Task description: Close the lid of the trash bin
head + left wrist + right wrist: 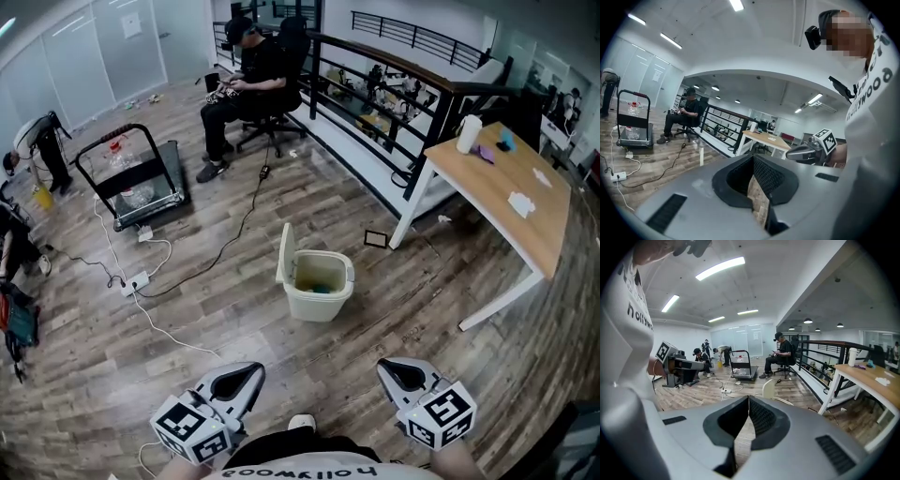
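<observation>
A cream trash bin (323, 286) stands on the wooden floor in the middle of the head view. Its lid (286, 253) is swung up and stands upright on the bin's left side, and something blue-green lies inside. Both grippers are held low near my body, well short of the bin. My left gripper (255, 371) is at the lower left and my right gripper (386, 367) at the lower right. Each has its jaws together with nothing between them. In the right gripper view the lid (768, 389) shows just above the closed jaws (749, 398). In the left gripper view the jaws (753, 157) point past the bin.
A wooden table (506, 187) with white legs stands to the right of the bin, and a black railing (375, 103) runs behind it. A small frame (376, 238) lies on the floor. Cables and a power strip (136, 281) trail at the left near a cart (136, 178). A person sits on a chair (258, 80) farther back.
</observation>
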`<state>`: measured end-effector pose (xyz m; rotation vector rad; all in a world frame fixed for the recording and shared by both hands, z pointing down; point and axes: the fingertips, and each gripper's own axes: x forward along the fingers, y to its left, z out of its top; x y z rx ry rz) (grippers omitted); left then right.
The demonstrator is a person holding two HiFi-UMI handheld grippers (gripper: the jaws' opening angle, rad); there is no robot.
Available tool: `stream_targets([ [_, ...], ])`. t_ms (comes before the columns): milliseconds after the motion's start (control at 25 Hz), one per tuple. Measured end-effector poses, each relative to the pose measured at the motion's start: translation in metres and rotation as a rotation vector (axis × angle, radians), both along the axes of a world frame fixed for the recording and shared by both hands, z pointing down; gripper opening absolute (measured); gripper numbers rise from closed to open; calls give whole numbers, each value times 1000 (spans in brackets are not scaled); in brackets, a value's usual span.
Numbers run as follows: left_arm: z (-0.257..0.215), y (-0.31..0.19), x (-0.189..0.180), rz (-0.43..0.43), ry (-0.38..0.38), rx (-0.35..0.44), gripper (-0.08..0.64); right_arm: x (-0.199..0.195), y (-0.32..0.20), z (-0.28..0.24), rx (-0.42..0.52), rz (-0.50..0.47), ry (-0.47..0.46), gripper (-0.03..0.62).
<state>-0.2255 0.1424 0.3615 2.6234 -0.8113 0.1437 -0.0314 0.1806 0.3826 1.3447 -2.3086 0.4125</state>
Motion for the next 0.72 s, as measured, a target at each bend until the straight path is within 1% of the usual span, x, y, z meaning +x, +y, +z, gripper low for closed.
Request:
stream_targets([
  [200,-2,-18,-4,5,8,11,5,-2,-19,-4,15,12,4,11],
  [400,2,-29,-5,9,7,5,5,-9,-31,-7,26,0,11,11],
  [720,0,-45,2,25,5,19,5,2,-43,-4,18,24,16,11],
])
